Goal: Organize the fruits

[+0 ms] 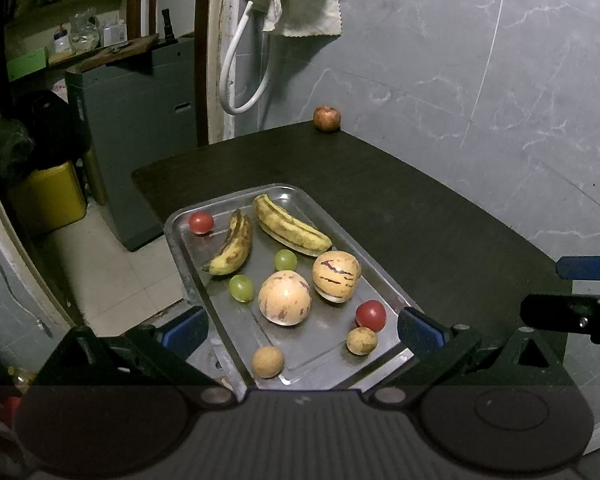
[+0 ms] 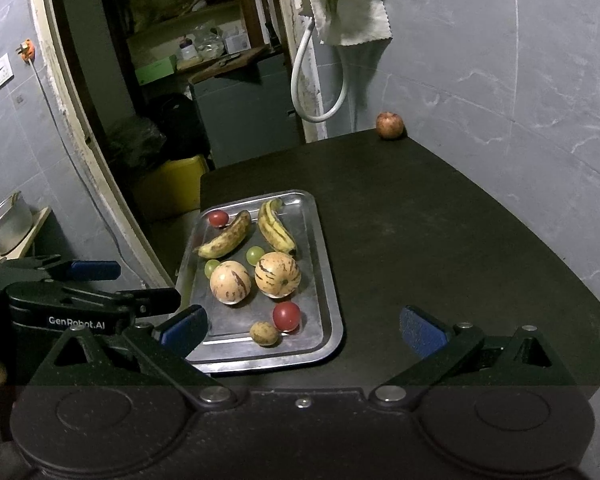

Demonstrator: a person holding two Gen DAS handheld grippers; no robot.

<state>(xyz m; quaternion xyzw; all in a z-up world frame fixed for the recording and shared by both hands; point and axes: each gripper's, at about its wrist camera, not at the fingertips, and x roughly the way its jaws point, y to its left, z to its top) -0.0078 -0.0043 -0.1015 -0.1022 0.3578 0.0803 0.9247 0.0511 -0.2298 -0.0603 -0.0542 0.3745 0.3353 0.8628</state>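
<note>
1. Above the tray's near end, the left tongs (image 1: 300,330) are spread wide, holding nothing.
2. Right tongs (image 2: 304,330), over the table (image 2: 440,240), are likewise spread and empty.
3. Bananas (image 1: 292,226), melons (image 1: 285,298), tomatoes and grapes lie in the tray (image 1: 184,264).
4. One apple (image 1: 327,118) sits at the far table corner.

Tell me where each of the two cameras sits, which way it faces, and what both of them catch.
Left wrist: rides the left gripper, looking forward and down over the metal tray of fruit; its open blue-padded fingers frame the view, and the right gripper pokes in at right.
Right wrist: rides the right gripper, facing the dark table right of the tray; the left gripper enters at left.
Shared: tray, both bananas, and the apple at the table's far corner.
</note>
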